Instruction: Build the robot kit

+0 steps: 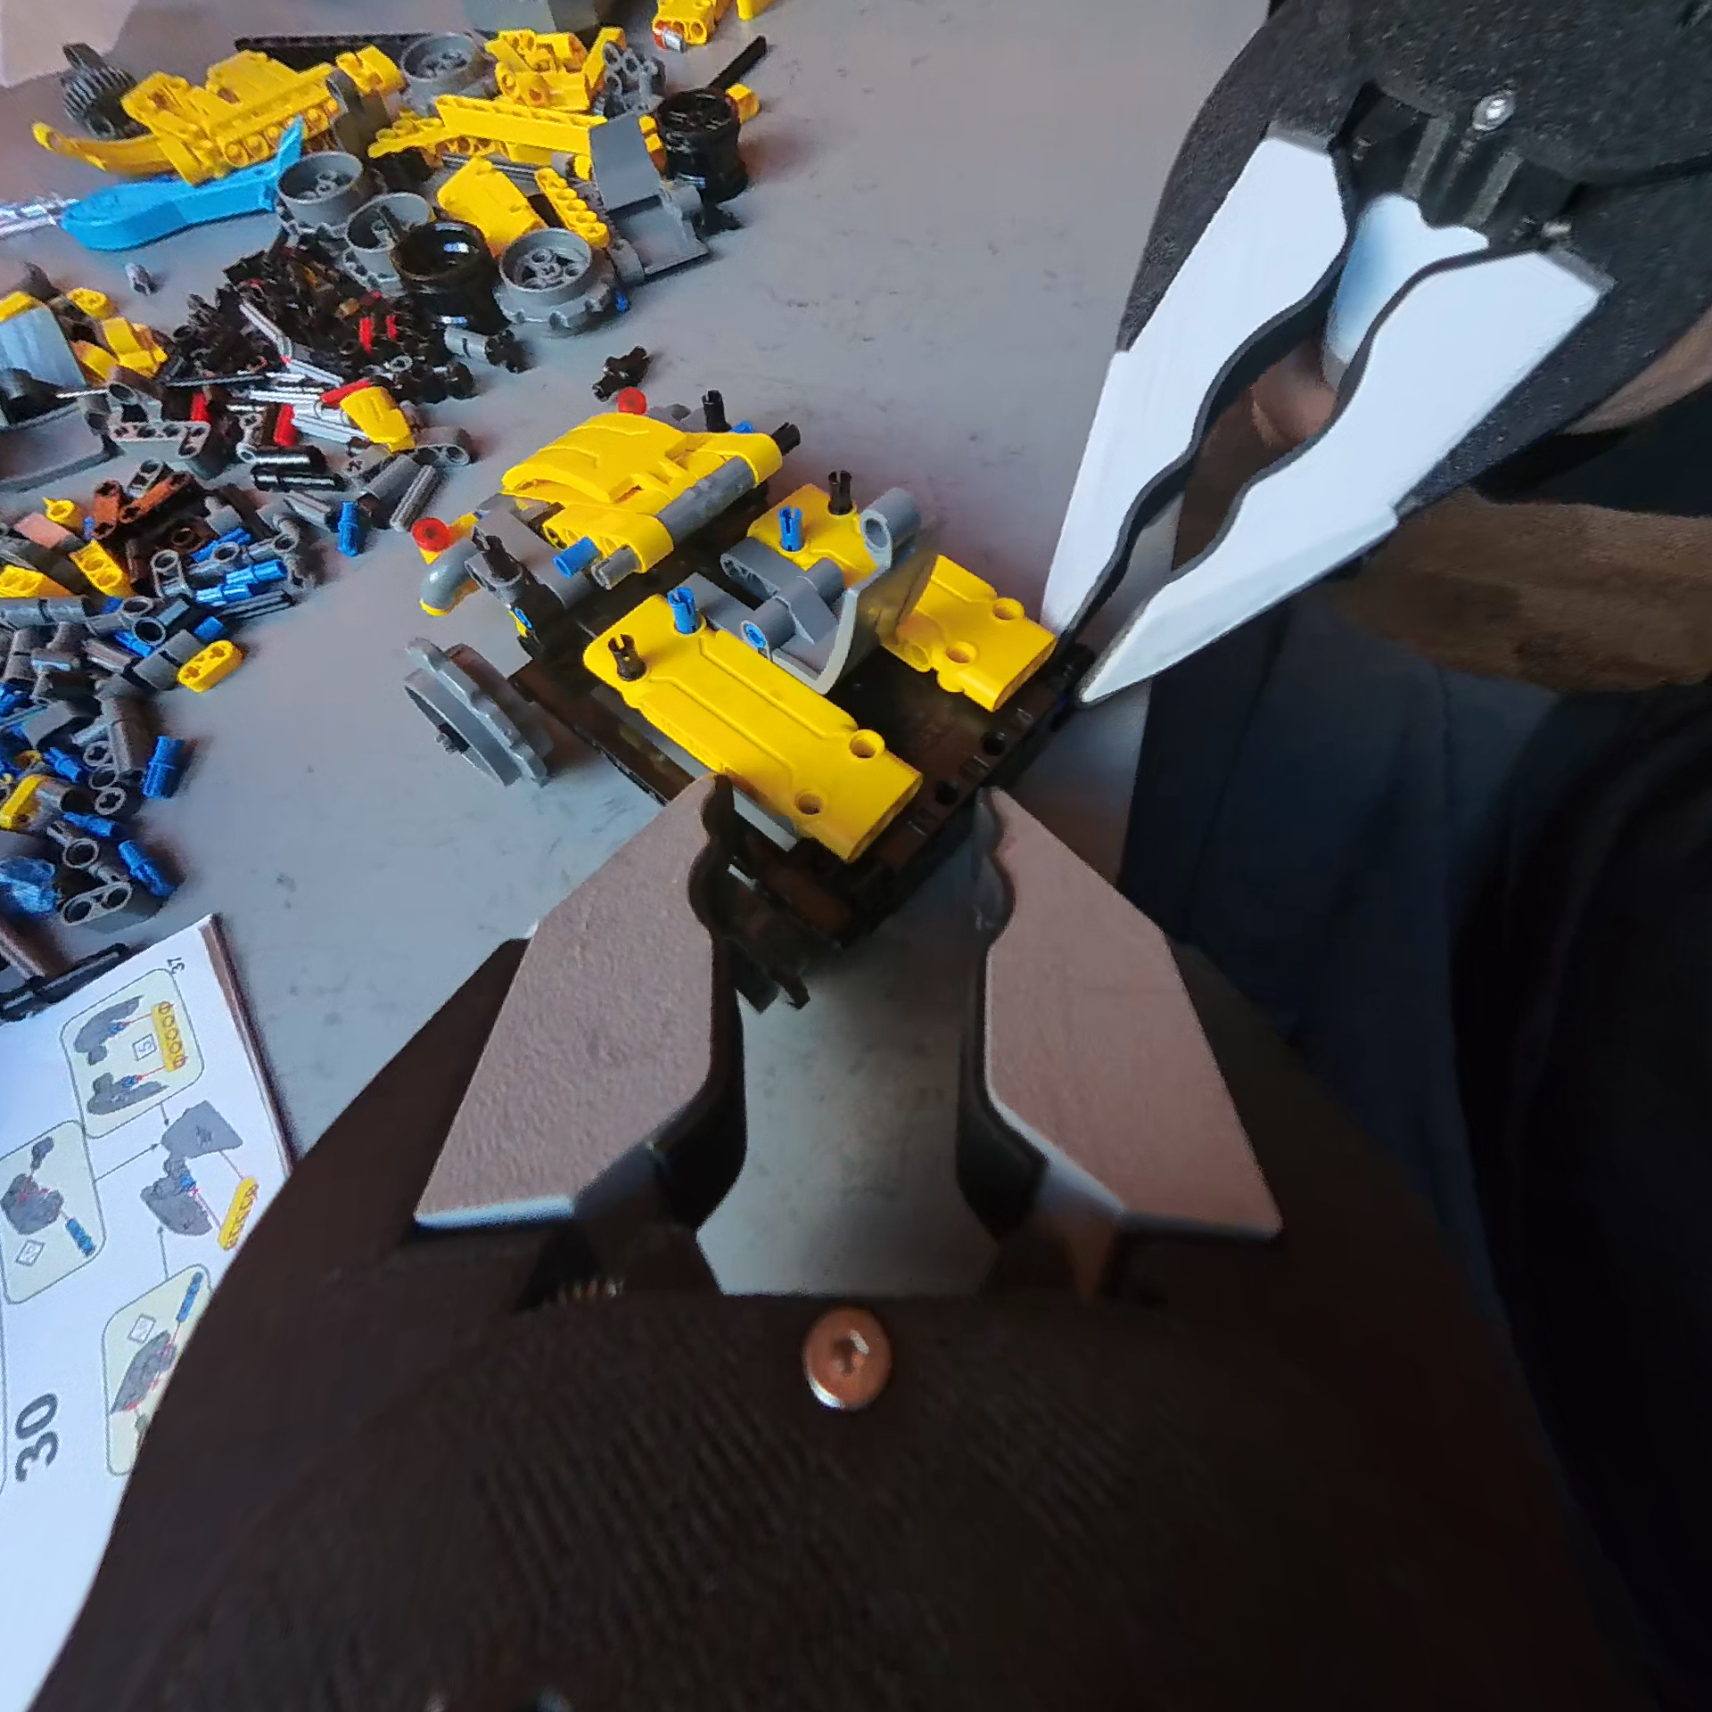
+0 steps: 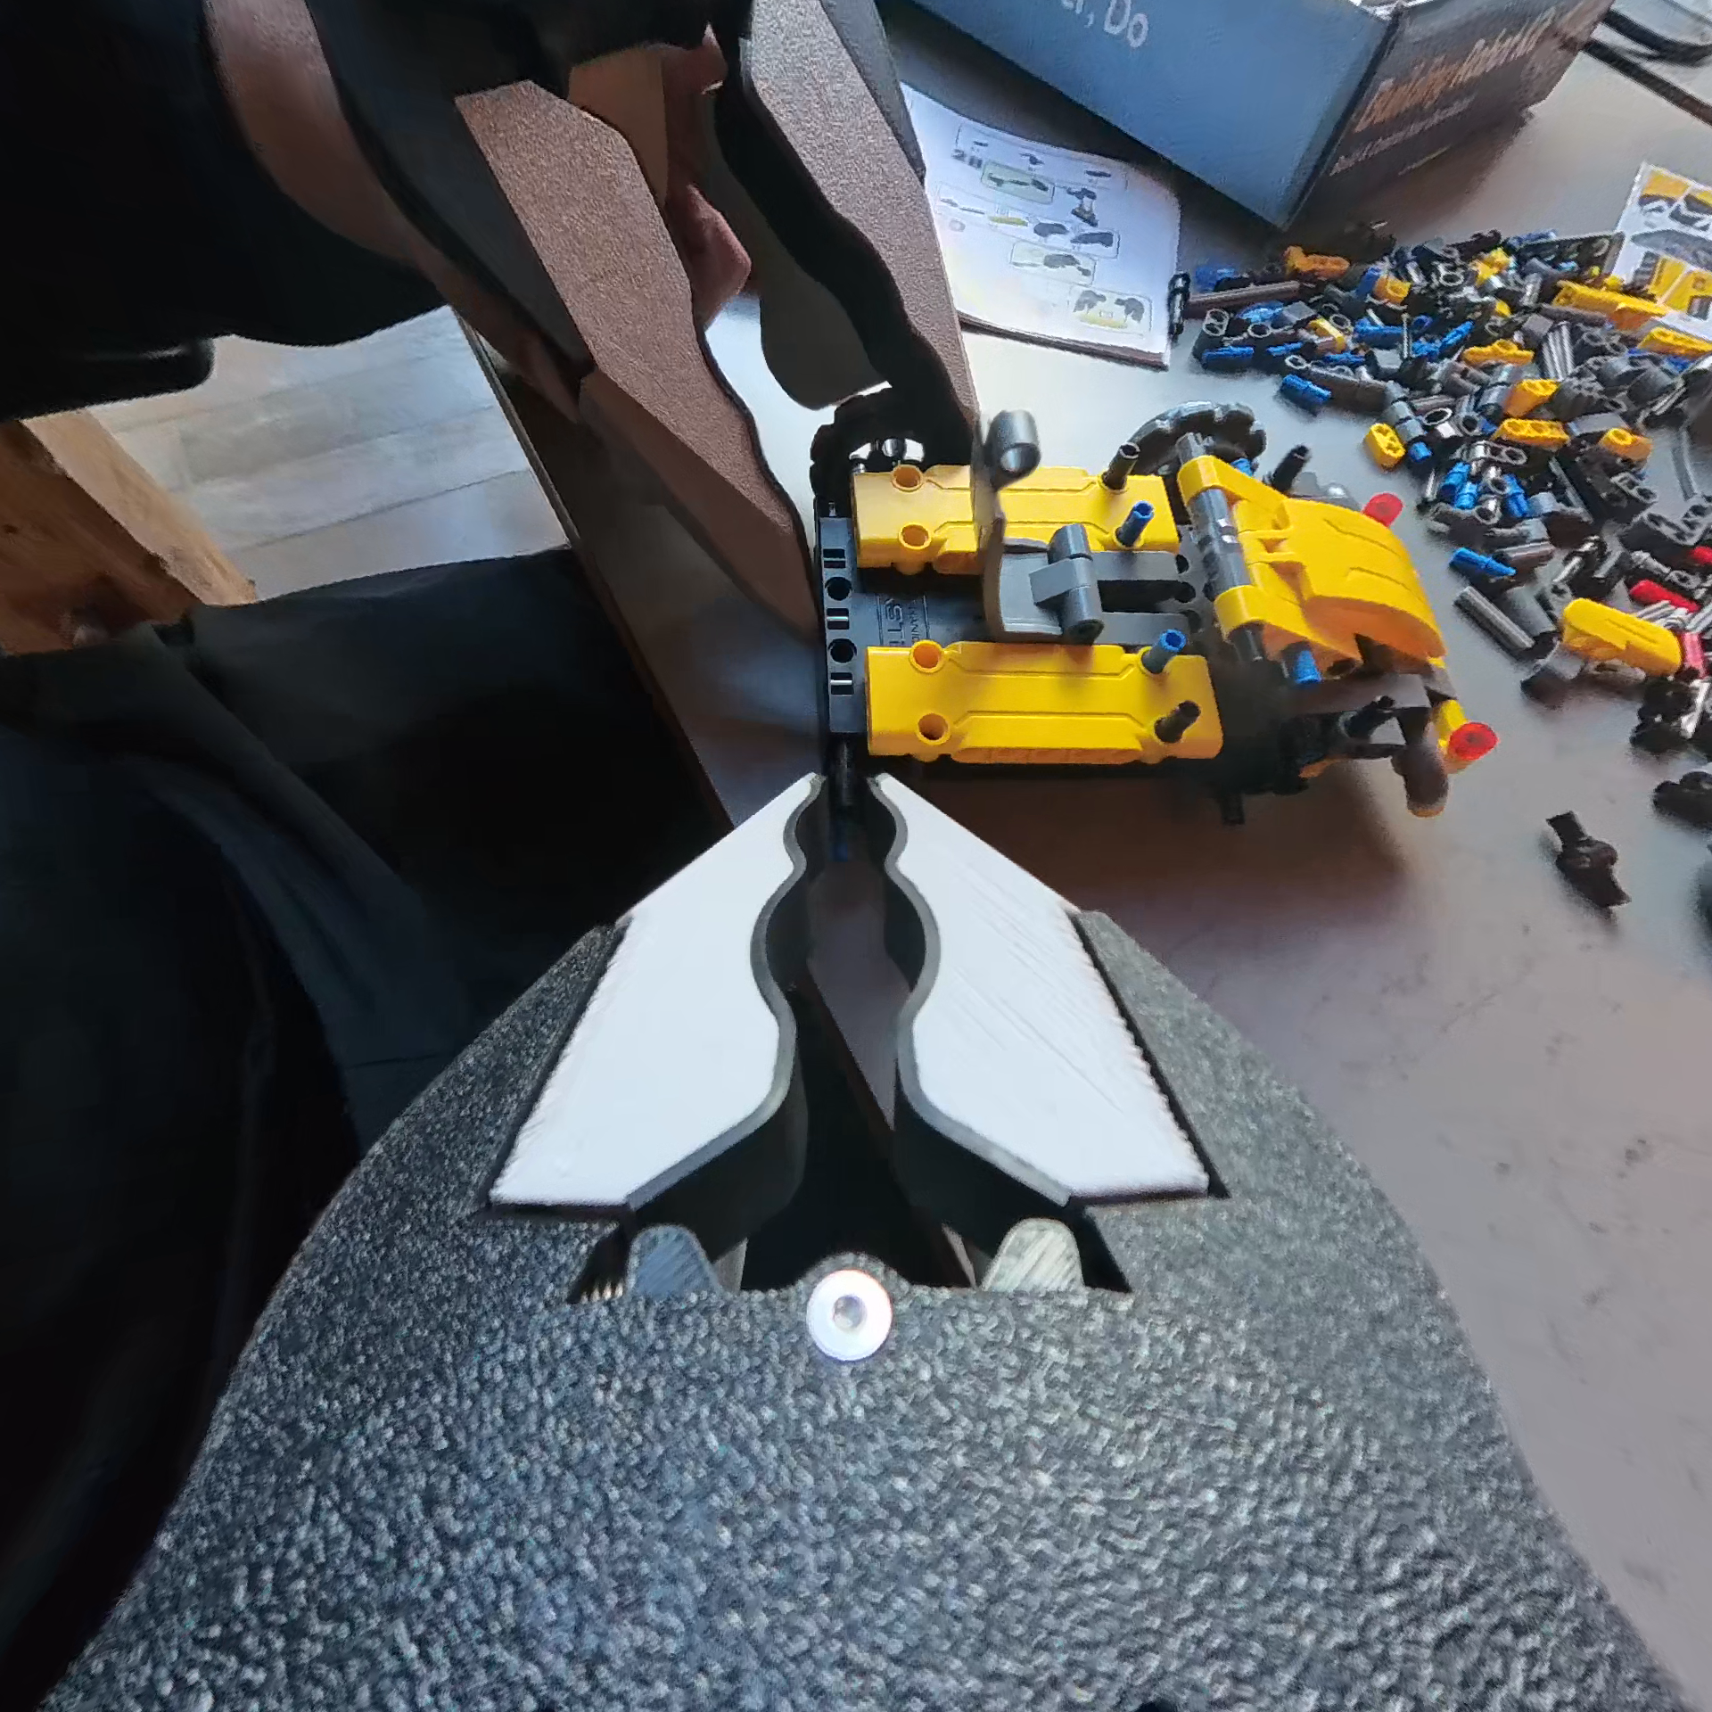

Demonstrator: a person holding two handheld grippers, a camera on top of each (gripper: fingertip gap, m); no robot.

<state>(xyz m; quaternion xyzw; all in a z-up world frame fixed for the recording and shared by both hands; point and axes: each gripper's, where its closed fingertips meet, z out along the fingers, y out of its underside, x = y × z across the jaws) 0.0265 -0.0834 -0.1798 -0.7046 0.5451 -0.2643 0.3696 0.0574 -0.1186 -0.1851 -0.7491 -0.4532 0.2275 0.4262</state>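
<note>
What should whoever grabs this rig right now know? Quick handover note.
Left hand-held gripper: shut across the rear of the half-built yellow model, which rests on the table.
Right hand-held gripper: shut on a small black pin at the model's rear corner; cannot tell if the pin is seated.
Built so far: black frame, two yellow side panels, yellow hood.
Not built in: the loose parts pile beyond the model. The instruction booklet lies open beside it.
</note>
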